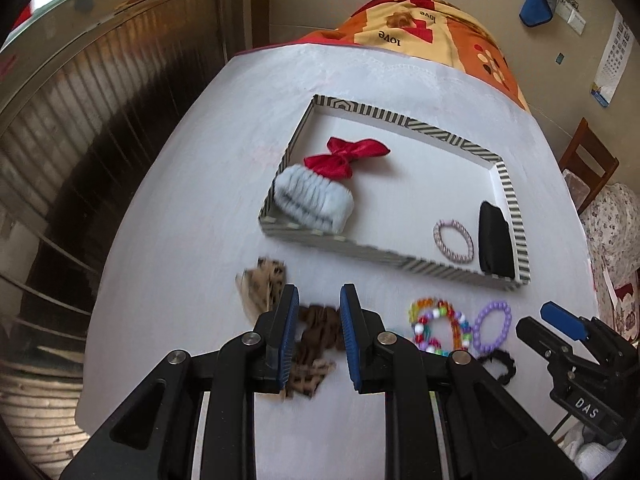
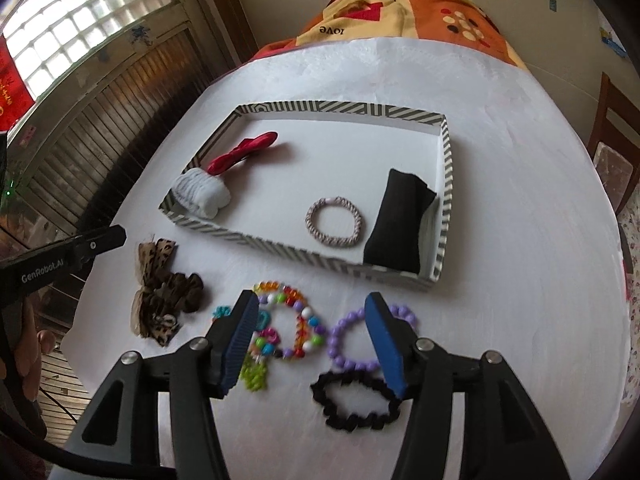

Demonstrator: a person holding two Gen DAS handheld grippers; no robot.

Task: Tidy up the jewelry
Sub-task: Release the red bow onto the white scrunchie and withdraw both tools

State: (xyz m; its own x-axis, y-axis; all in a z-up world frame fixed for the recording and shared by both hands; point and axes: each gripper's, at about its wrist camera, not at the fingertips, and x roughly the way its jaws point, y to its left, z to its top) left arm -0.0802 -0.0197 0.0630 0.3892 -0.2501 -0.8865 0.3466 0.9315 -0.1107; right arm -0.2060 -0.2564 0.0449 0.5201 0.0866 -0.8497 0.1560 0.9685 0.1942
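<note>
A striped tray (image 1: 516, 216) (image 2: 448, 184) holds a red bow (image 1: 344, 156) (image 2: 240, 152), a pale blue scrunchie (image 1: 312, 200) (image 2: 204, 194), a pink hair tie (image 1: 454, 242) (image 2: 334, 222) and a black cloth (image 1: 494, 240) (image 2: 400, 224). In front lie a leopard bow (image 1: 264, 284) (image 2: 154, 280), a brown scrunchie (image 1: 318, 330) (image 2: 186, 290), a multicolour bead bracelet (image 1: 440, 324) (image 2: 292, 320), a purple bead bracelet (image 1: 494, 326) (image 2: 348, 336) and a black scrunchie (image 2: 356, 398). My left gripper (image 1: 319, 316) is open around the brown scrunchie. My right gripper (image 2: 312, 336) is open above the bracelets.
A white cloth covers the table (image 1: 192, 200) (image 2: 520, 280). An orange patterned blanket (image 1: 420, 28) (image 2: 400, 4) lies beyond its far edge. A wooden chair (image 1: 588, 160) stands at the right. Green and teal bead pieces (image 2: 254, 376) lie by the right gripper's left finger.
</note>
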